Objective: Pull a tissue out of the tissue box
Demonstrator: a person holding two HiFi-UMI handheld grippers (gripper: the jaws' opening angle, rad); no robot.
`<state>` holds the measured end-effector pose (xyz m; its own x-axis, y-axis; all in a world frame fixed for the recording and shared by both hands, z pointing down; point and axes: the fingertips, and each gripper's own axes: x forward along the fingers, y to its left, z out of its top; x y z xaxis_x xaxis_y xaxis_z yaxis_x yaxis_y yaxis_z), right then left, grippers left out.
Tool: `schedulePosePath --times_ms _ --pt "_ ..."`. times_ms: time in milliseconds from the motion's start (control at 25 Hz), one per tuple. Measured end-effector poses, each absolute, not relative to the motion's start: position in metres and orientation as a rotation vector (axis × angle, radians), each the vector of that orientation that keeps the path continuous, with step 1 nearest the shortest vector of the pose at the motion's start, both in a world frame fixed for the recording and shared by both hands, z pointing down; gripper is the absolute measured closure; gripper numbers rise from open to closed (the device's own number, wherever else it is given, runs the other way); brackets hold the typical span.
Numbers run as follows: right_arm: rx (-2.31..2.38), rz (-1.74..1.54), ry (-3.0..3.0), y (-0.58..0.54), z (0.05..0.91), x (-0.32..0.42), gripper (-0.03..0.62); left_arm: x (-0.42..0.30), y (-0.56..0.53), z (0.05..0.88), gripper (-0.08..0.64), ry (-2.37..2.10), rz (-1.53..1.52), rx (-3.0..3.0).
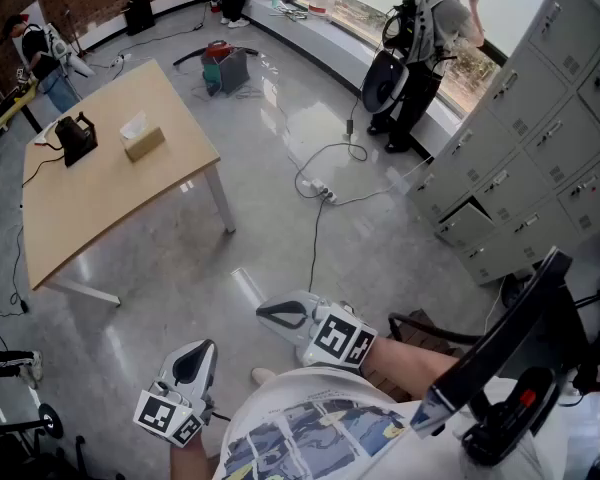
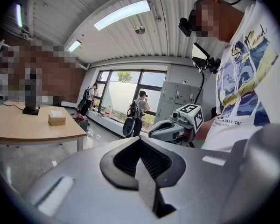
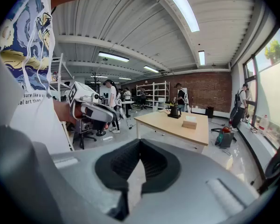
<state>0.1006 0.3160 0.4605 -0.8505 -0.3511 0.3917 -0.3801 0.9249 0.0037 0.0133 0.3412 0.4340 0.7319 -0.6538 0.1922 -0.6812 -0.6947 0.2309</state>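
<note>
1. Two people stand at the edges of the room. One is at the far left beyond the counter. The other, wearing a backpack, is by the window at the upper right.
2. The light wooden counter fills the upper left of the head view.
3. A black device sits near the counter's far end, with a cord trailing off its left side.
4. The tissue box is just to the right of the device and apart from it. It lies flat on the counter, and a white tissue stands up out of its top.
5. A red and grey object rests on the floor past the counter.
6. A cable with a power strip snakes over the grey floor to the right of the counter leg.
7. Grey lockers line the right wall.
8. Only bare floor lies between the grippers and the counter, and the tissue box is well apart from both grippers.
9. The left gripper is held low at the bottom of the head view, close to the person's body. It points towards the counter and tips slightly down. Its jaws are together with nothing between them.
10. The right gripper is just to the right and a little higher, on an outstretched forearm. It points leftwards and tips down. Its jaws also meet, with nothing between them.
</note>
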Motion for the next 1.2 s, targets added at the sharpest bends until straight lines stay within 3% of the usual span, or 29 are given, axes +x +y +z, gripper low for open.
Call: schedulePosePath --times_ms 1200 --pt "0.373 0.102 -2.732 0.293 0.474 0.139 0.589 0.048 0.316 0.455 0.558 -1.164 0.164 2.534"
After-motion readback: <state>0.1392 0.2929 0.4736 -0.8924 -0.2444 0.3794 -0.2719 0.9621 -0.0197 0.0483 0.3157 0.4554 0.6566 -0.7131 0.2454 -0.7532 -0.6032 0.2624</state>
